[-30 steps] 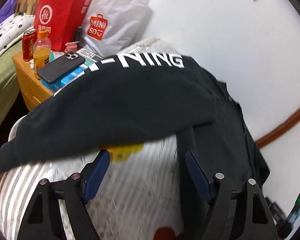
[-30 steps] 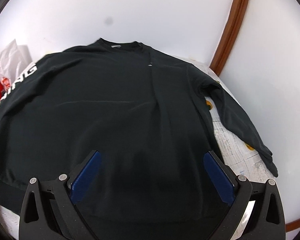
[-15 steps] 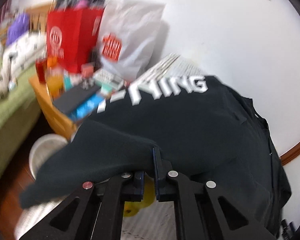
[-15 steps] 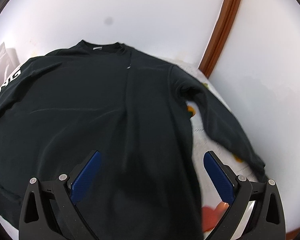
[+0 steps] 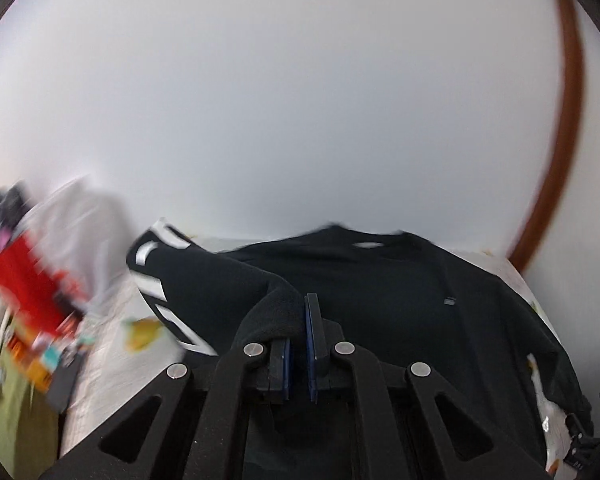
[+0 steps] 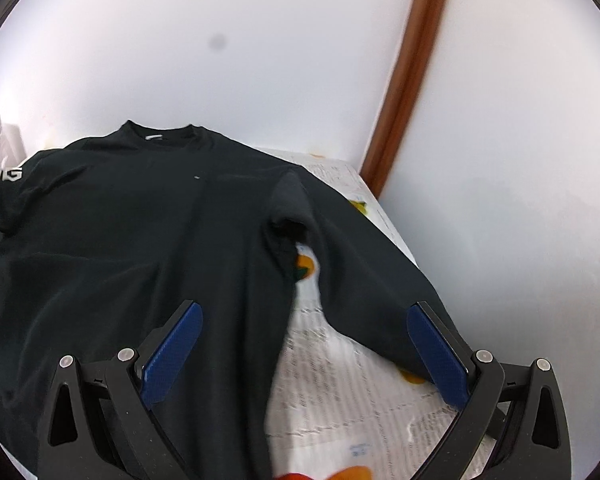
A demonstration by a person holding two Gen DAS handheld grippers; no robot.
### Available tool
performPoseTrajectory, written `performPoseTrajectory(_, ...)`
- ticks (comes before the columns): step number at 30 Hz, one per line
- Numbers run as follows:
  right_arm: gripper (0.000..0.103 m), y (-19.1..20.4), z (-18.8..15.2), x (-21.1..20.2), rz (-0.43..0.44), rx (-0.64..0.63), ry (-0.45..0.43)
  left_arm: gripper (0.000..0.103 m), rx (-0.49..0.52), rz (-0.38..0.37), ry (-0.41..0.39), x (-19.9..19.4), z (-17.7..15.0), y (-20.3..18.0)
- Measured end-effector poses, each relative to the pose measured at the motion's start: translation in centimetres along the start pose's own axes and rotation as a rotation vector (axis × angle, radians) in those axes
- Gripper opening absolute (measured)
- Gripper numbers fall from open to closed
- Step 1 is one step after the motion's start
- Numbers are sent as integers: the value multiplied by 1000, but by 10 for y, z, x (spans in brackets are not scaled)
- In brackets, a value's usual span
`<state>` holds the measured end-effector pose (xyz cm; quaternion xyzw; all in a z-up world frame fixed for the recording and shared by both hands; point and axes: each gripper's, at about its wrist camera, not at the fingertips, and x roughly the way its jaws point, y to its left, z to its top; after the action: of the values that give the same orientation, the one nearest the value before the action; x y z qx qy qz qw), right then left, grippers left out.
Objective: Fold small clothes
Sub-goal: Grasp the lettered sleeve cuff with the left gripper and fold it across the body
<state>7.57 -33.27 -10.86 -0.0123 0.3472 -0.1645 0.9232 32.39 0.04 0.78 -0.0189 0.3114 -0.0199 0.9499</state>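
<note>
Folding barely started — left gripper (image 5: 300,322) is clamped on the cuff of the lettered sleeve (image 5: 204,280), lifted over the black sweatshirt (image 6: 132,232), which lies flat on the paper-covered table (image 6: 340,380). Right gripper (image 6: 304,344) hovers with jaws apart, nothing held. Left to do: 2 sleeves folded in — other sleeve (image 6: 364,280) untouched — then the body.
</note>
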Motion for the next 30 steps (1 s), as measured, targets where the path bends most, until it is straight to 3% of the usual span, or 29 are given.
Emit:
performPoseTrajectory(5,101,-24,-21,10,45,90,38,7,116,-72,97,57,-6,-84)
performPoseTrajectory(10,101,-39,-50,26,33,91,117,7,88,-89,206,96,-25,-104)
performPoseTrajectory(13,101,-44,-58,29,20,83,136,8,74,-105,228,97,-31,-107)
performPoseTrajectory(16,101,-46,-60,28,24,86,134,34,79,-152,228,82,-33,-112)
performPoseTrajectory(18,101,-42,-57,24,21,76,120,65,89,-187,196,66,-31,-117)
performPoseTrajectory(24,101,-13,-39,-12,36,24,34,80,143,-228,41,-6,-18,-109)
performPoseTrajectory(28,100,29,-16,-33,60,-56,-45,81,134,-136,21,-30,-18,-63)
performPoseTrajectory(30,93,51,-4,-39,93,-93,-71,81,121,-83,37,-32,-24,-37)
